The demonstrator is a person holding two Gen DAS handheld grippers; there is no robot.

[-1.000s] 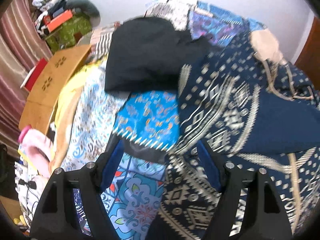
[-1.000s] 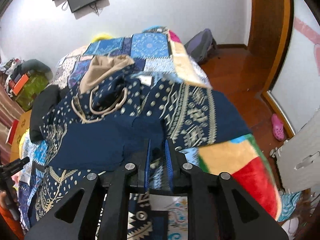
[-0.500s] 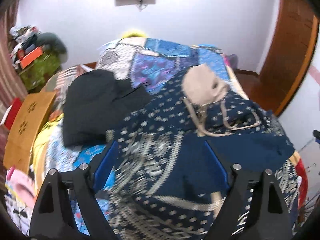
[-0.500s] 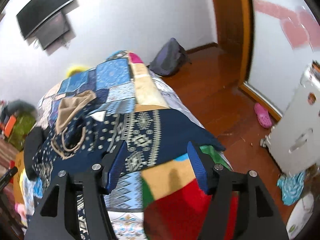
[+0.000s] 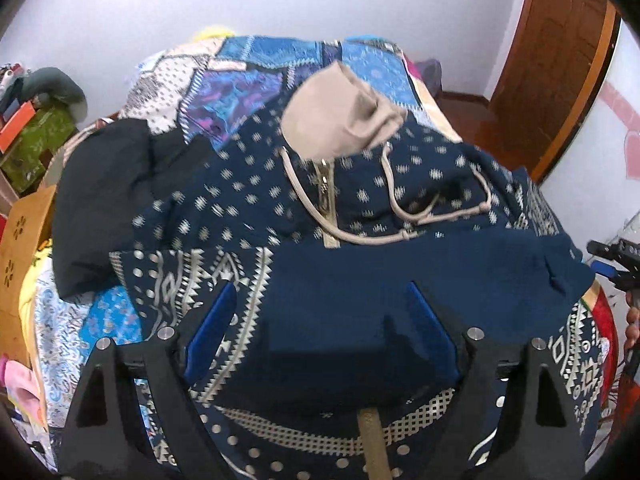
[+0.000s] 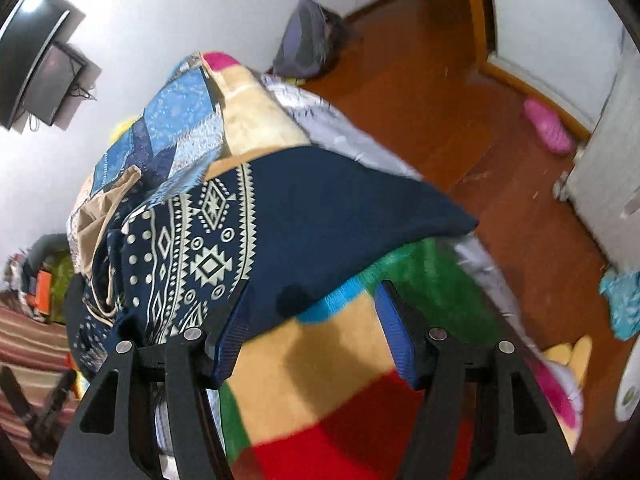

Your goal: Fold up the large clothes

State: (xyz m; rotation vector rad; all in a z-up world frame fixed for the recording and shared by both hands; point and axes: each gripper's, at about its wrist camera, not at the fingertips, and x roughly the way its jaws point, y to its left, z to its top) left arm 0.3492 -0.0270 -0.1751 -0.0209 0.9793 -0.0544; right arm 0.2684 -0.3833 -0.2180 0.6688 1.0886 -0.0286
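Navy cloth fills the left wrist view: a hooded garment (image 5: 340, 240) lies spread across the bed (image 5: 248, 84), on top of a patchwork quilt of blue, purple and cream squares. At its left edge a black garment (image 5: 100, 200) sits crumpled, touching the navy fabric. Moving across, the navy body carries small cream dot motifs up top and bands of cream zigzags and diamonds lower down. Its beige-lined hood (image 5: 340, 120) is bunched at the far end, with a gold zip running down from it and two beige drawcords looping over the chest. A plain navy panel lies folded across the middle.

Left gripper (image 5: 320, 320) hovers over that plain panel, jaws spread wide, holding nothing, its blue pads well apart. At the far right edge, the right gripper (image 5: 612, 268) shows as a small black and blue shape just beside the garment's corner.

Over to the right wrist view: the patterned sleeve or side panel (image 6: 280, 232) drapes over the quilt's tan, green and red blocks (image 6: 320, 380). Right gripper (image 6: 312, 332) has its jaws wide apart with nothing between them, its left pad just at the navy fabric's edge. Beyond, a wooden floor (image 6: 460, 120) with a grey backpack (image 6: 308, 40) against the wall.
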